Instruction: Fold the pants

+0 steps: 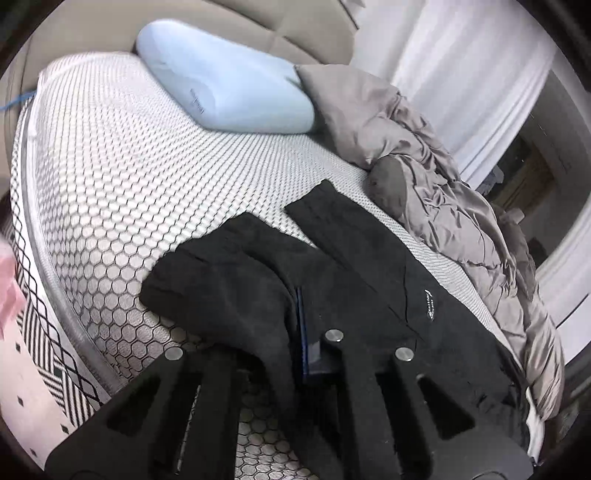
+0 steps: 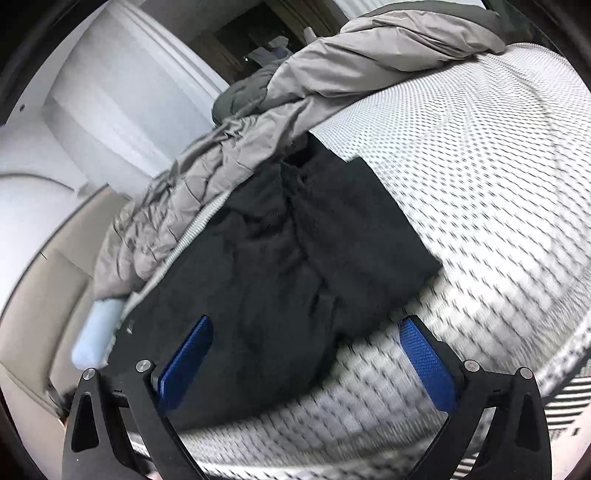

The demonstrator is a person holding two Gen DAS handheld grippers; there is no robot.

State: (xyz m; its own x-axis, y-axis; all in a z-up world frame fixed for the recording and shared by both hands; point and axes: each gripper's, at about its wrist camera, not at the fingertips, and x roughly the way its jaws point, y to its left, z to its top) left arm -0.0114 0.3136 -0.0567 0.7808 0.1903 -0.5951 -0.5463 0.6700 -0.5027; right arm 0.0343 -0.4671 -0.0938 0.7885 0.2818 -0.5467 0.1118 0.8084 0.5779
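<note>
Black pants lie on a bed with a white honeycomb-patterned mattress cover. In the left wrist view, my left gripper is shut on a fold of the pants fabric, which drapes over and between its fingers; a blue pad edge shows beside the cloth. One leg end reaches toward the grey duvet. In the right wrist view, the pants lie crumpled ahead. My right gripper is open, blue pads wide apart, hovering over the near edge of the pants and holding nothing.
A light blue pillow lies at the head of the bed. A crumpled grey duvet runs along the far side, also in the right wrist view. A beige headboard and white curtains stand behind.
</note>
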